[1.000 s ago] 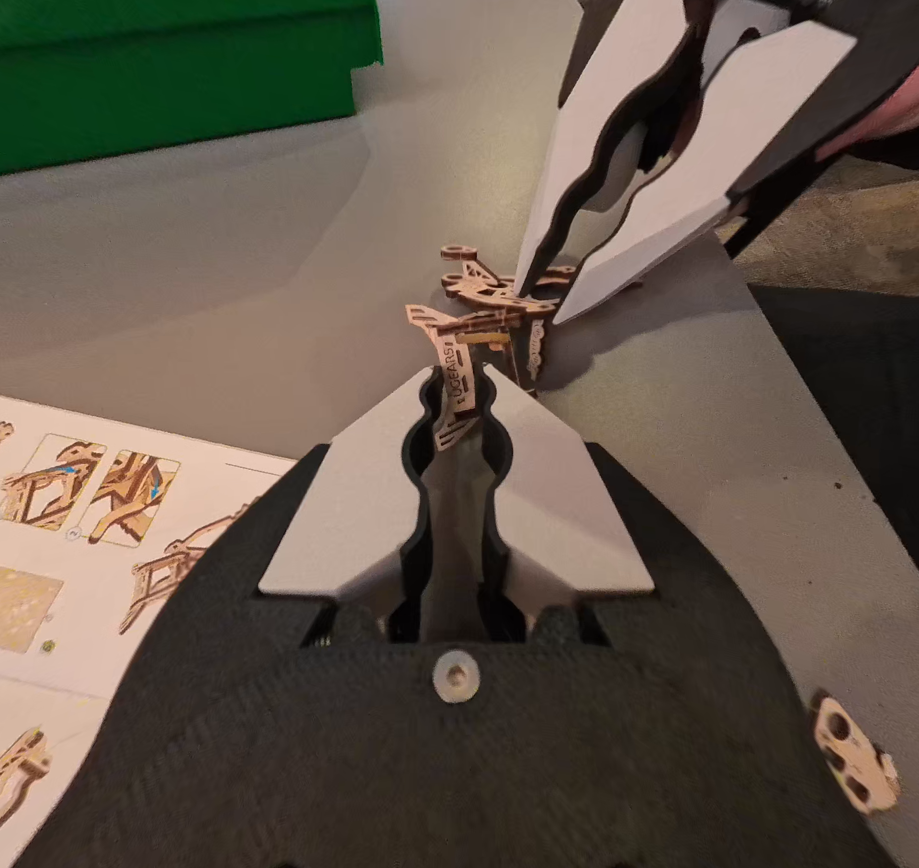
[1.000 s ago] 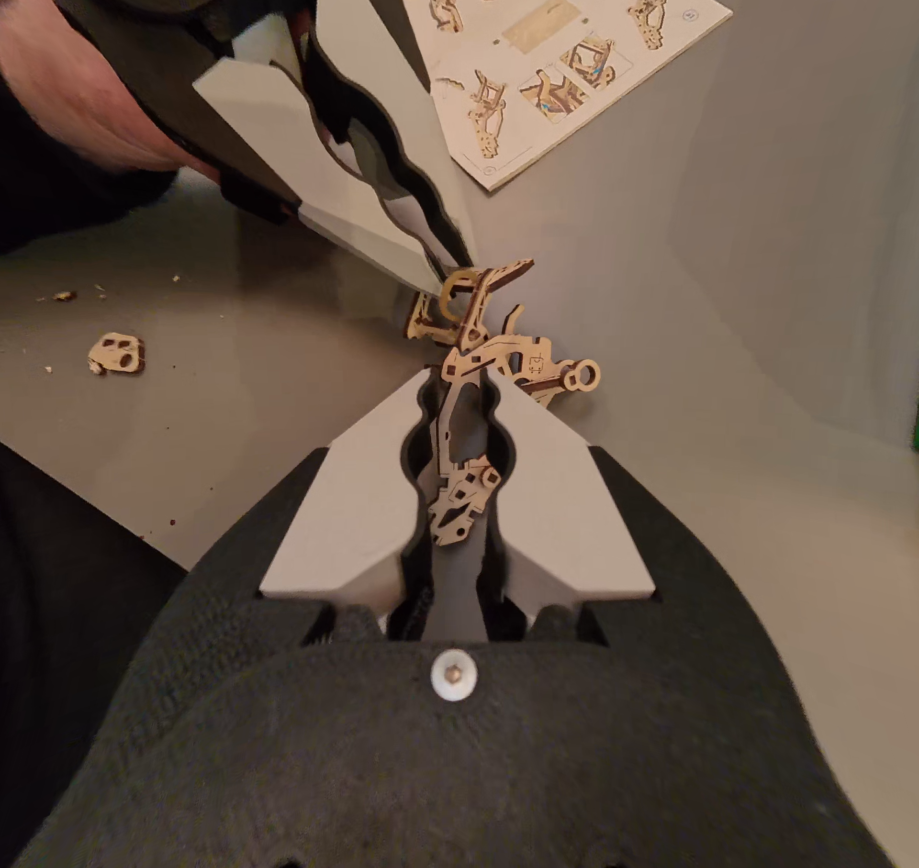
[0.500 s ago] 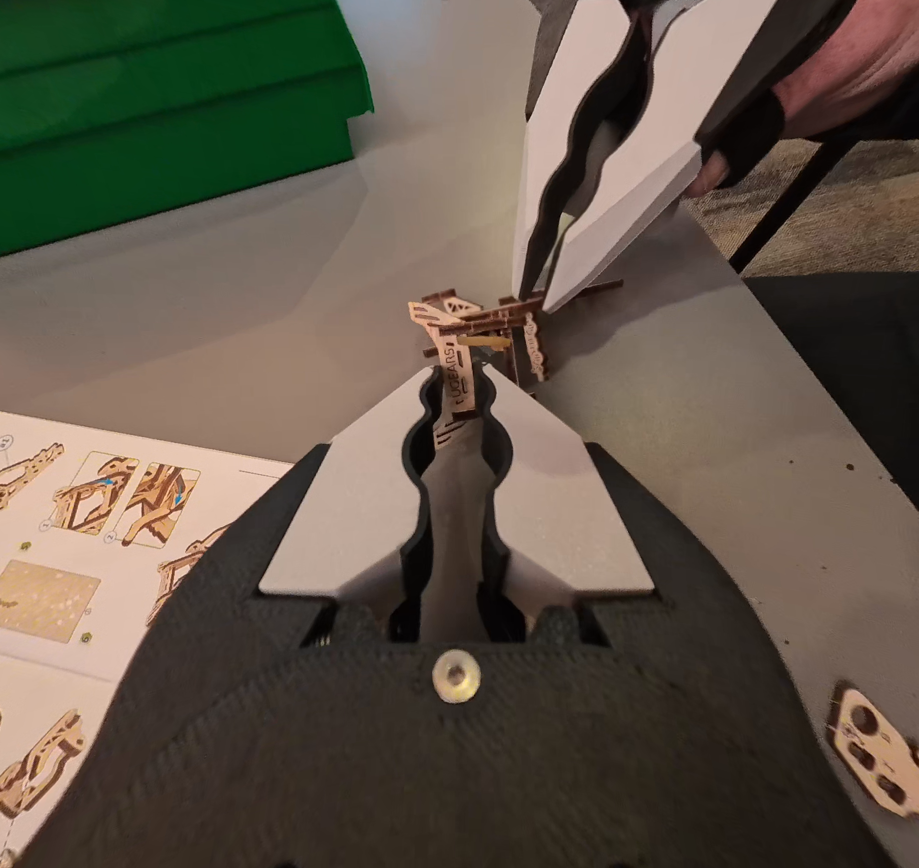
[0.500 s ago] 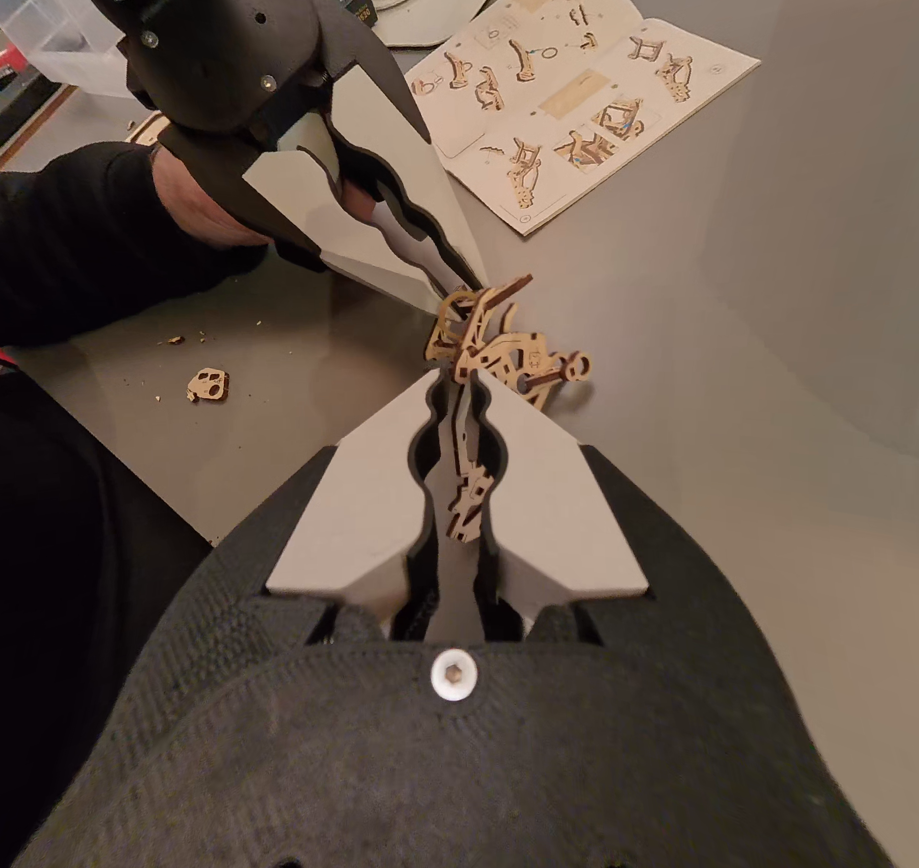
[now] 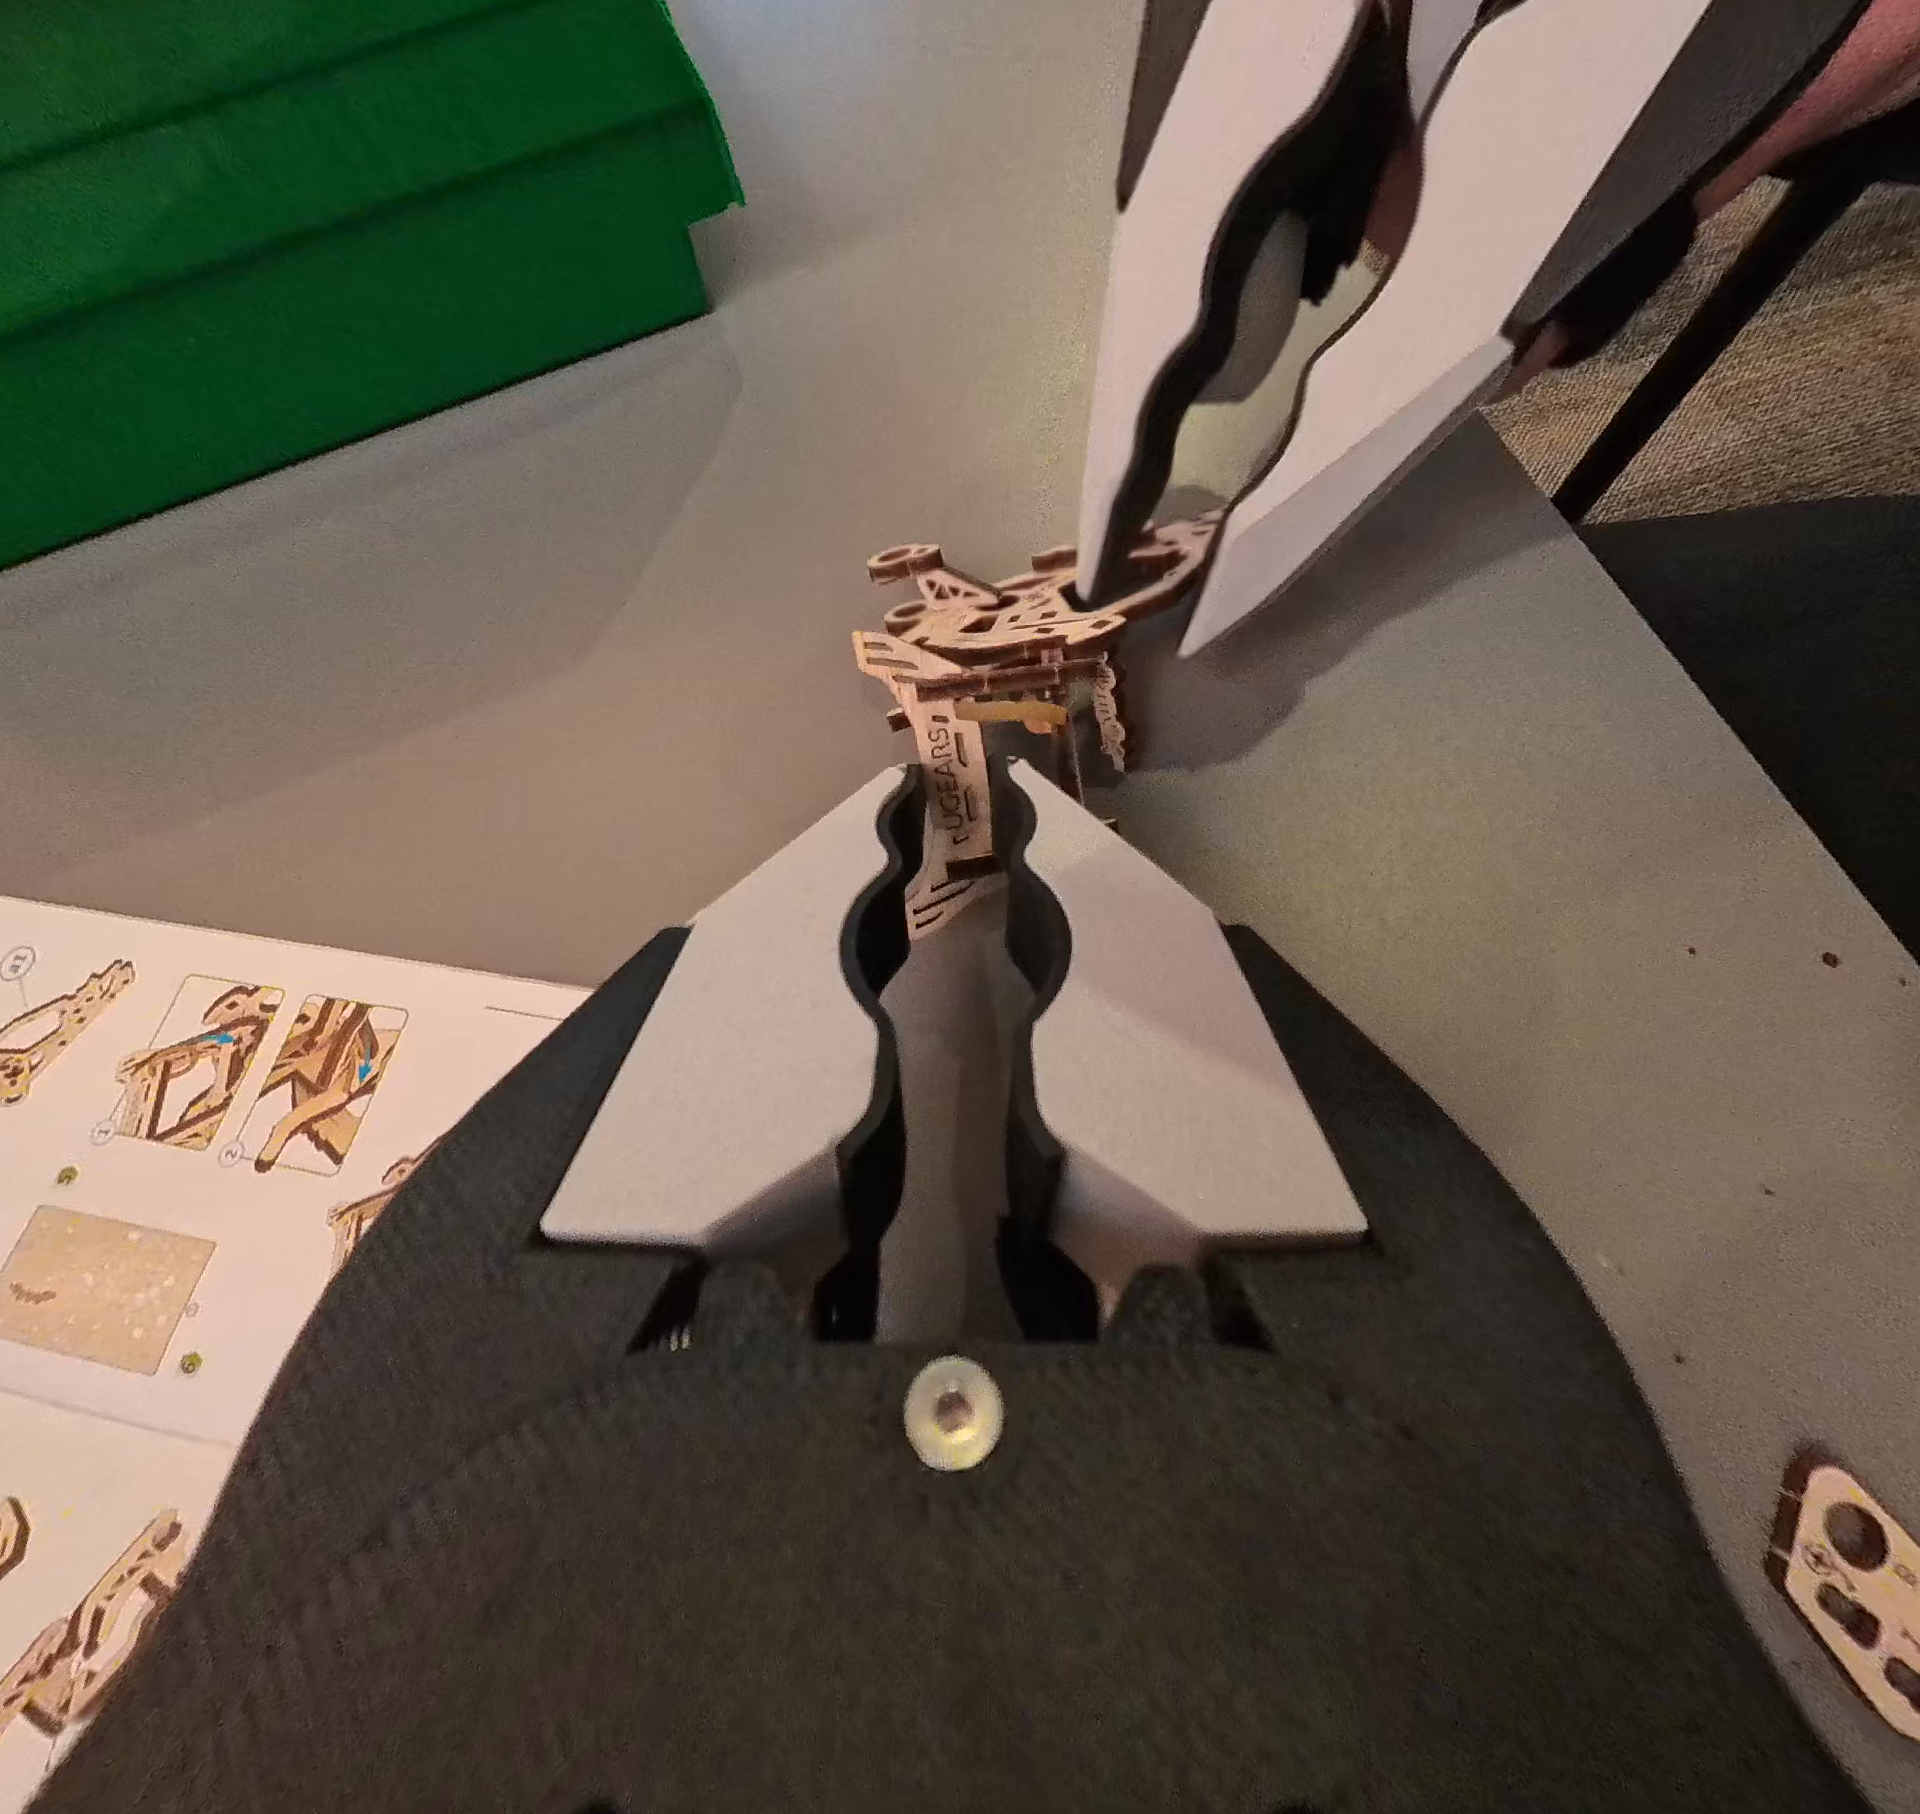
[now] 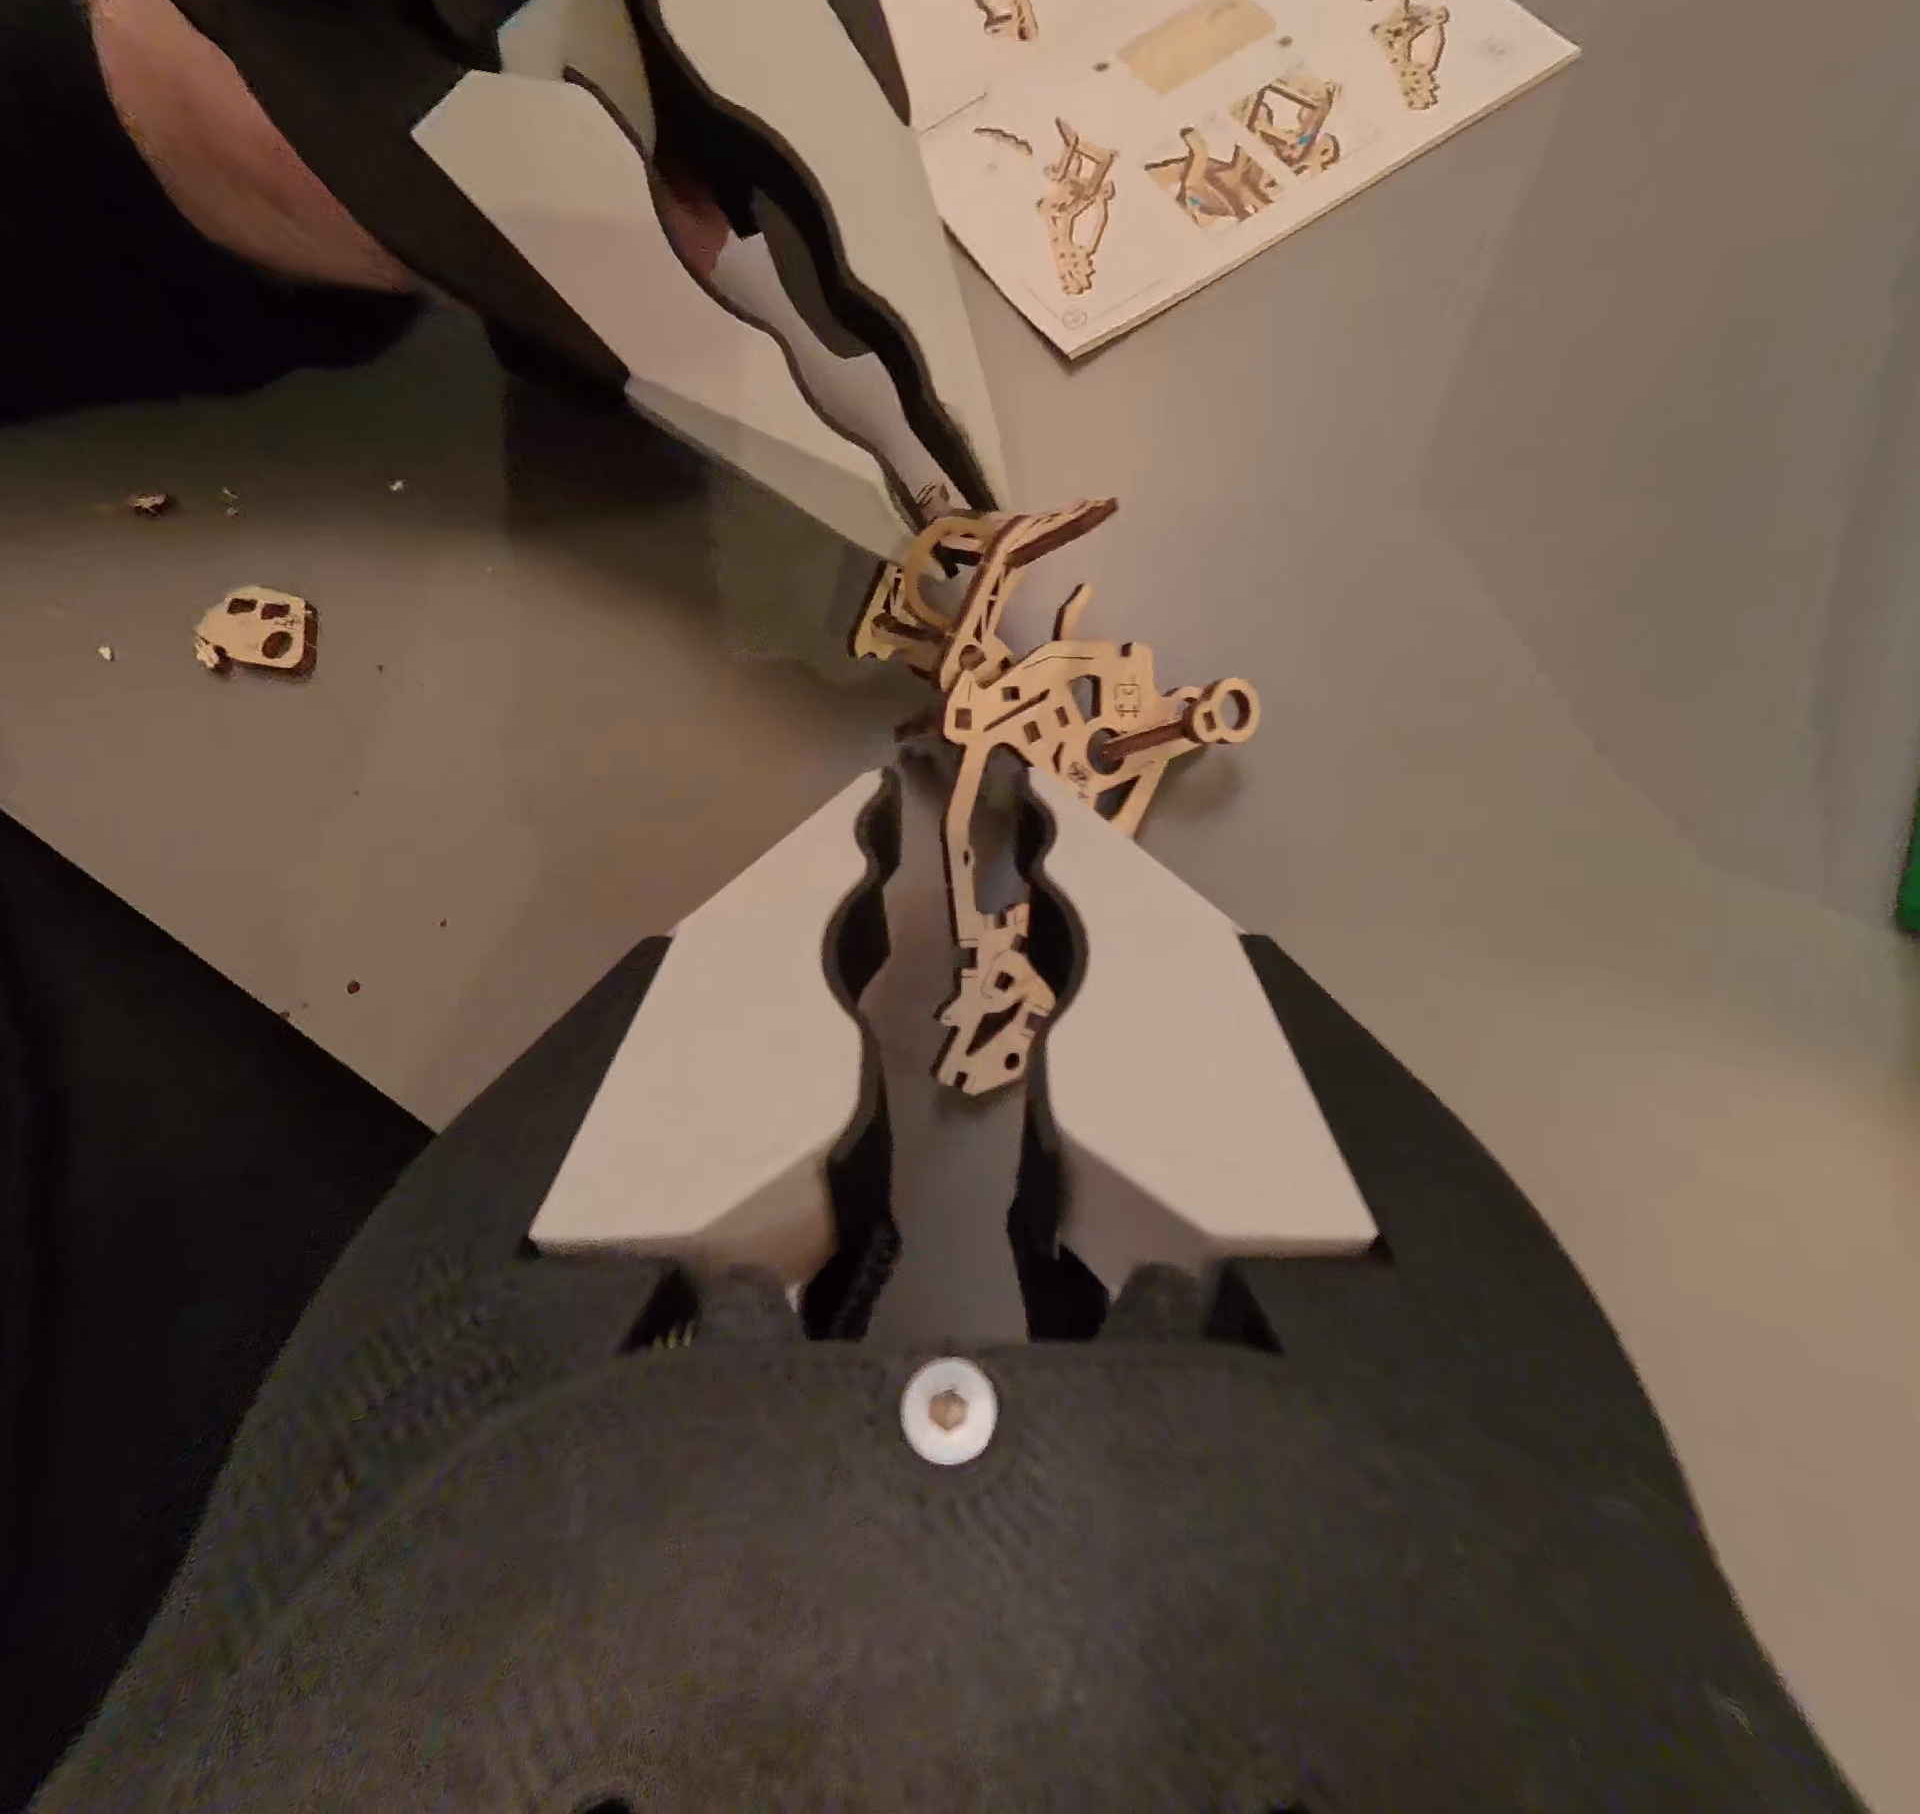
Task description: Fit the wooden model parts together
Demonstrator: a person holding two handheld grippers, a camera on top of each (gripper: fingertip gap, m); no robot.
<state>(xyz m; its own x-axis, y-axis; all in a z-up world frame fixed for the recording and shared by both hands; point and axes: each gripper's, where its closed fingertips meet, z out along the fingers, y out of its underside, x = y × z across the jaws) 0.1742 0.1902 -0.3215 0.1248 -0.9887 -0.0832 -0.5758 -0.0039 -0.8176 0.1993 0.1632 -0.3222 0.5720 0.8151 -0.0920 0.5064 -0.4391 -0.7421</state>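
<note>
So the model (image 5: 997,663) sits over the grey table (image 5: 1455,829), near its edge, pinched from both ends; left gripper (image 5: 961,808) is clamped on the flat strip sticking out the near side; right gripper (image 6: 961,808) has its fingers spread a bit, the model's long flat arm lies between them against one finger, so honestly can't tell if it's really gripping; loose part (image 6: 255,630) lies off by the edge with crumbs around; manual (image 6: 1226,102) lies flat further back; green bins (image 5: 312,154) at the far side
</note>
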